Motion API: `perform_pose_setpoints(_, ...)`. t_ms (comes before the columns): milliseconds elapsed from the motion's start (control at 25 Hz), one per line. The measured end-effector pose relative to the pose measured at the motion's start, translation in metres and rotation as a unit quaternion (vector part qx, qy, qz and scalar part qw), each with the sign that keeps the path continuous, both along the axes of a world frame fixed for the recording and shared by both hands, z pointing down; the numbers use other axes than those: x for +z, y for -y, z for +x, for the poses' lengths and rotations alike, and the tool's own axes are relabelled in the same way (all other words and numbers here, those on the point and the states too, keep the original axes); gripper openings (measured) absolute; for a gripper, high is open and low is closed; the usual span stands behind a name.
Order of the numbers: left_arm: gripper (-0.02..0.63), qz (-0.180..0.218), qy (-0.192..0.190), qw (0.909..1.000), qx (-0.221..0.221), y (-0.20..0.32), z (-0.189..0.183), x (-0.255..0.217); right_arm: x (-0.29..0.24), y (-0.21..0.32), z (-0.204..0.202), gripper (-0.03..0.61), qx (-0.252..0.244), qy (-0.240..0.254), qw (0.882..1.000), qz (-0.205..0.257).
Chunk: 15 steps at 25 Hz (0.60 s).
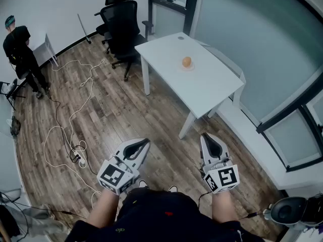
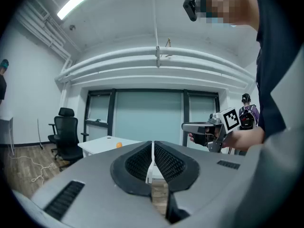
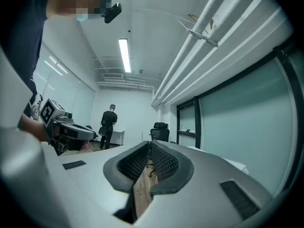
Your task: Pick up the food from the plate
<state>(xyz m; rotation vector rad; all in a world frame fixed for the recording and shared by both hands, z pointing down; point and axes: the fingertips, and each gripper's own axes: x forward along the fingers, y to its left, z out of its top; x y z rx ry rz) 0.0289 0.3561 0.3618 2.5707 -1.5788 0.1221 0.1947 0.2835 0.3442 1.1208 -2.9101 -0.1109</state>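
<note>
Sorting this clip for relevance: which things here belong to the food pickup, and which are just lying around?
Job in hand: food; plate; white table; left tool and right tool, both shut and empty.
Lying about: office chairs; floor cables; person at the back.

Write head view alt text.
From above: the wearer's left gripper and right gripper, both shut and empty, over a wood floor, well short of a white table bearing a round orange-brown food item on a plate. Black office chairs beyond.
</note>
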Motion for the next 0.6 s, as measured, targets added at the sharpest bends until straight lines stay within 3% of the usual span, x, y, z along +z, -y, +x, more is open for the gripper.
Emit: perform_pose_setpoints(600,0.034,0.019,-0.010,0.9995,0.022,-0.005,-0.038,0.013,0.010,-0.004,-0.036,0.043,0.018,0.006,1.000,-0.009)
